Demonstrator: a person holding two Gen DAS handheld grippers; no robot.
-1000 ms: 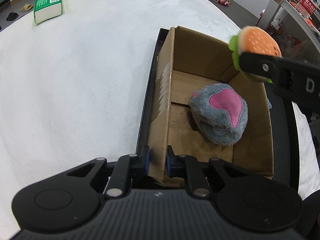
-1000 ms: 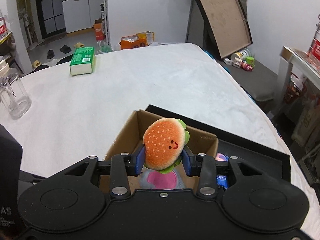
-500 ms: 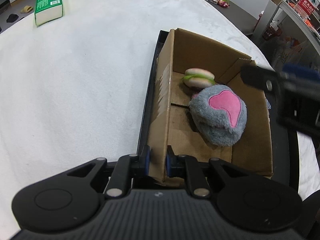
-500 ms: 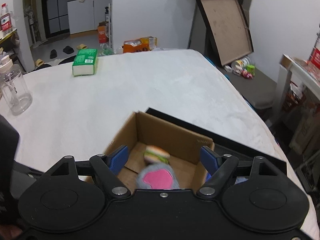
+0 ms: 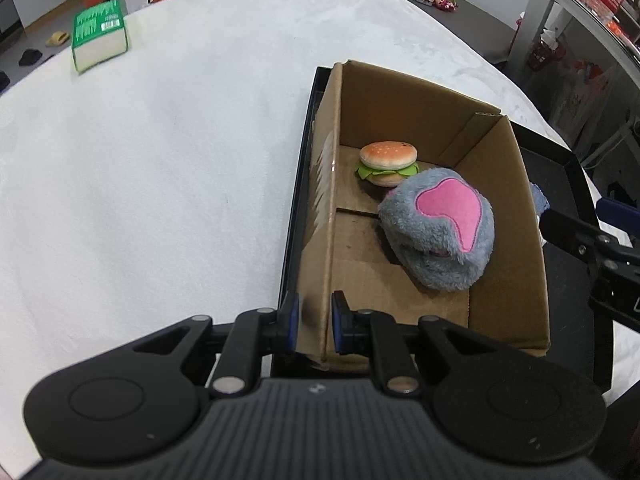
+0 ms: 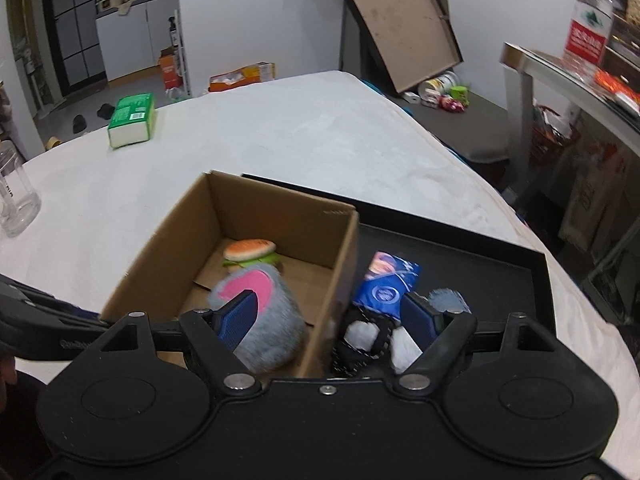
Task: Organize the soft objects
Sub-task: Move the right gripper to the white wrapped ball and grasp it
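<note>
A cardboard box (image 5: 508,184) stands in a black tray (image 6: 480,248). A plush burger (image 5: 387,163) and a grey plush with a pink patch (image 5: 440,232) lie inside it; both also show in the right wrist view, burger (image 6: 250,251) and grey plush (image 6: 272,320). My left gripper (image 5: 313,326) is shut on the box's near left wall. My right gripper (image 6: 334,316) is open and empty above the box's right wall. In the tray beside the box lie a blue packet (image 6: 386,282), a black-and-white soft item (image 6: 364,344) and a grey-blue cloth (image 6: 446,300).
The white table (image 5: 160,160) holds a green tissue pack (image 5: 98,40) at the far left and a clear jar (image 6: 14,196). A shelf with a bottle (image 6: 588,20) stands to the right. A framed board (image 6: 400,24) leans against the far wall.
My right gripper opened and let go of the plush burger, which dropped into the box beside the grey plush. The right gripper then moved right and lower. The left gripper kept its hold.
</note>
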